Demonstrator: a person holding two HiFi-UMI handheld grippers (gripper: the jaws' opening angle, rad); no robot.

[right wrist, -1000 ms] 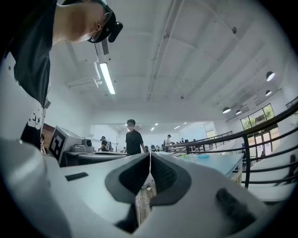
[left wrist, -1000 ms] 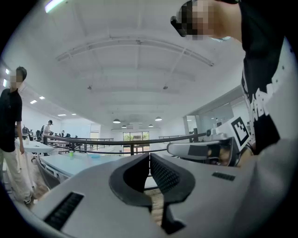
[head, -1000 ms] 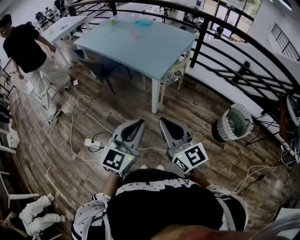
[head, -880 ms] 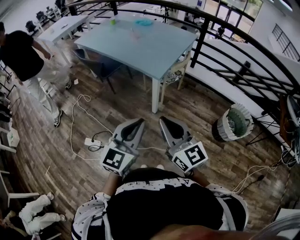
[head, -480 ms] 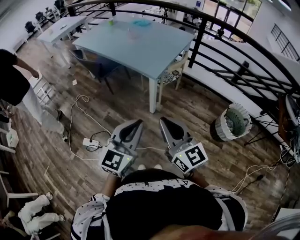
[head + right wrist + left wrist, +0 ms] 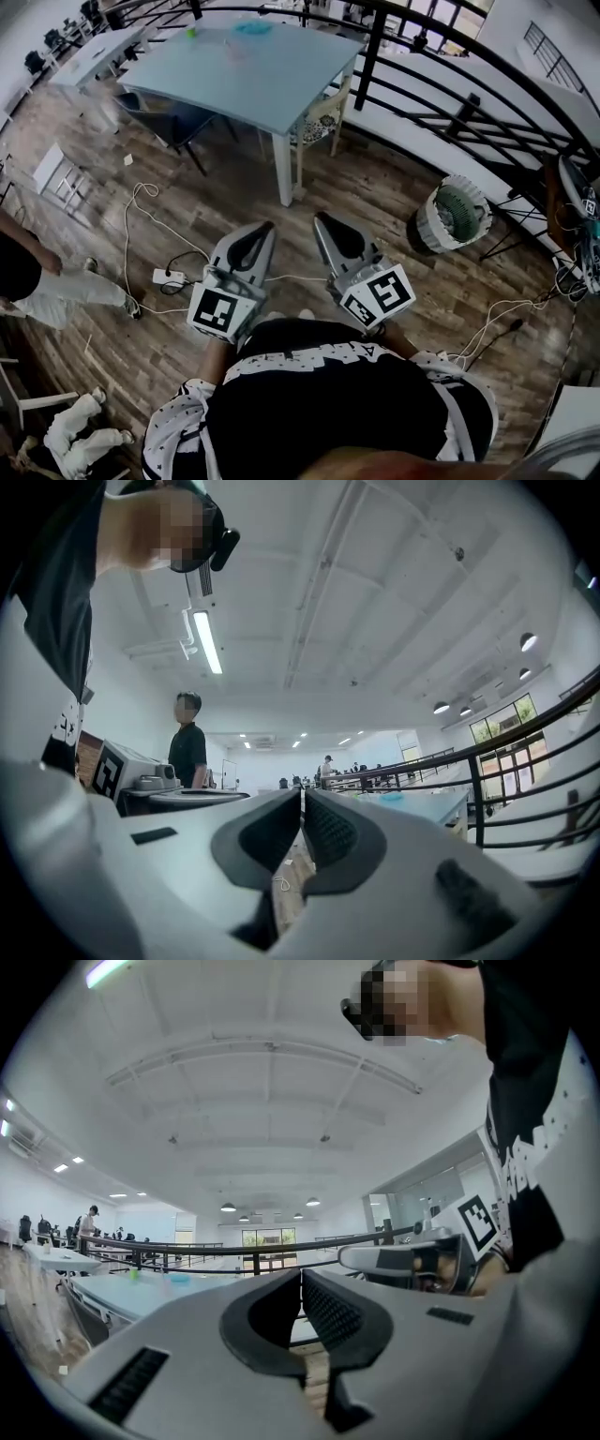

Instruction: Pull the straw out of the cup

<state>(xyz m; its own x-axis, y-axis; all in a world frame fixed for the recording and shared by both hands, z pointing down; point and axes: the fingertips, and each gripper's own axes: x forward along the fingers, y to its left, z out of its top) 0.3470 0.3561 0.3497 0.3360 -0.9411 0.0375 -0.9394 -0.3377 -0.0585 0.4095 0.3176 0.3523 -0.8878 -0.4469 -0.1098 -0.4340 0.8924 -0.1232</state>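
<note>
Head view: left gripper (image 6: 268,226) and right gripper (image 6: 318,218) held at waist level over the wood floor (image 6: 375,197), both with jaws pressed together on nothing. On the far pale-blue surface (image 6: 281,80) the small items (image 6: 251,28) are too tiny to tell cup or straw.

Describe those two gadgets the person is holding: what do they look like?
Both the left gripper and the right gripper are pale grey plastic shells tapering towards a point. Their jaws are lined with black ribbed pads. Each carries a white cube printed with black square markers at its back end. The person wears a black top with white, black-speckled sleeves.
</note>
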